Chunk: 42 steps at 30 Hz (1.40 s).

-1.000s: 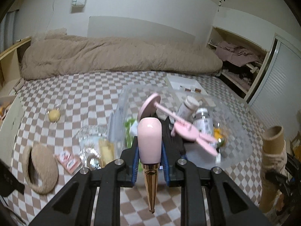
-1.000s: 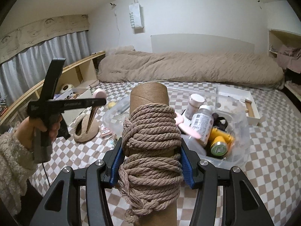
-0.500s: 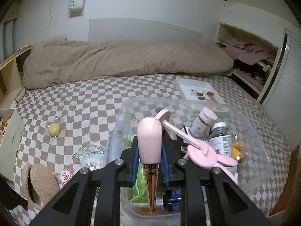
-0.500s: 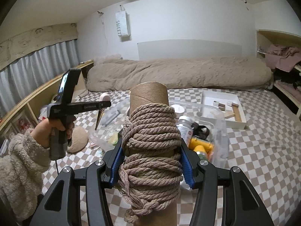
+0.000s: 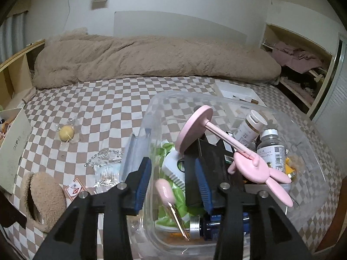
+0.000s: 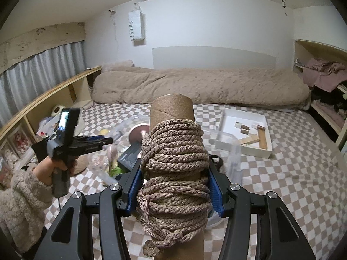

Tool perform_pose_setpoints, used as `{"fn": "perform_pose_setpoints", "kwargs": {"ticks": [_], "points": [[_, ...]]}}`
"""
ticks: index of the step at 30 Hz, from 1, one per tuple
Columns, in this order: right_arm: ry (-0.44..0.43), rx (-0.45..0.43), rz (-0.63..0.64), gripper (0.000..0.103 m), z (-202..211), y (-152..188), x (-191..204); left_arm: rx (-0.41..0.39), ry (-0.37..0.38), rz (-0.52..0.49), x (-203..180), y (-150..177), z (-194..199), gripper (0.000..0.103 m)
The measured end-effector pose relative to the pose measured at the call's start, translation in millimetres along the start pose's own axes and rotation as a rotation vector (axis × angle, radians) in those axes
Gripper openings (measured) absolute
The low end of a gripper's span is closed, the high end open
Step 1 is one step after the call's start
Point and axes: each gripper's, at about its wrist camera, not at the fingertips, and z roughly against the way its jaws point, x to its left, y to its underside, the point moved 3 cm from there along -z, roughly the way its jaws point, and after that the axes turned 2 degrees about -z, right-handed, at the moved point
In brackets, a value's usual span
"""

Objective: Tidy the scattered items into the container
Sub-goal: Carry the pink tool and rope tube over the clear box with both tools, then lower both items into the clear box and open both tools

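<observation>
My left gripper (image 5: pixel 172 186) is open above the clear plastic container (image 5: pixel 312 156). A pink tool with a gold pointed tip (image 5: pixel 171 203) is loose between its jaws, tilted and blurred, over the container's near end. The container holds a pink bunny stand (image 5: pixel 249 164), two bottles (image 5: pixel 271 149), a black box and green packets. My right gripper (image 6: pixel 174 186) is shut on a cardboard tube wound with brown rope (image 6: pixel 173 164), held upright on the near side of the container (image 6: pixel 234 153). The left gripper (image 6: pixel 104 142) shows in the right wrist view, in a hand.
On the checkered bed lie a wrapped yellow ball (image 5: pixel 66 132), a clear packet (image 5: pixel 106 166), a small red-and-white sachet (image 5: pixel 74 189) and a fuzzy beige slipper (image 5: pixel 42 197). A white tray of wooden blocks (image 6: pixel 245 131) sits beyond the container. A beige duvet (image 5: pixel 151 58) lies along the wall.
My left gripper moved over the container and opened; the pink tool left its grip and is dropping tilted. The right gripper still holds the rope tube and has come closer to the container.
</observation>
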Motion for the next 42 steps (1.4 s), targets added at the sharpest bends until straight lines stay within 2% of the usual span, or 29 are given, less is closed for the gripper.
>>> {"fn": "perform_pose_setpoints", "kwargs": {"ticks": [8, 11, 14, 19, 25, 32, 38, 42], "points": [[0.023, 0.010, 0.004, 0.055, -23, -13, -9, 0.015, 0.016, -0.006, -5, 5, 4, 0.045], [0.025, 0.009, -0.034, 0.055, -36, -17, -13, 0.016, 0.037, 0.018, -6, 6, 8, 0.045], [0.034, 0.002, -0.075, 0.054, -50, -19, -19, 0.016, 0.088, 0.057, -12, 8, 12, 0.045], [0.070, 0.013, -0.144, 0.055, -79, -23, -27, 0.009, 0.123, 0.055, -20, 9, 20, 0.045], [0.123, 0.072, -0.224, 0.054, -114, -22, -43, -0.015, 0.133, 0.047, -22, 5, 27, 0.045], [0.192, 0.164, -0.288, 0.054, -148, 0, -61, -0.014, 0.138, 0.025, -23, 5, 27, 0.045], [0.227, 0.214, -0.294, 0.054, -158, 13, -71, -0.011, 0.139, 0.020, -22, 4, 24, 0.045], [0.234, 0.231, -0.286, 0.055, -163, 10, -73, -0.002, 0.140, 0.008, -24, 4, 19, 0.045]]}}
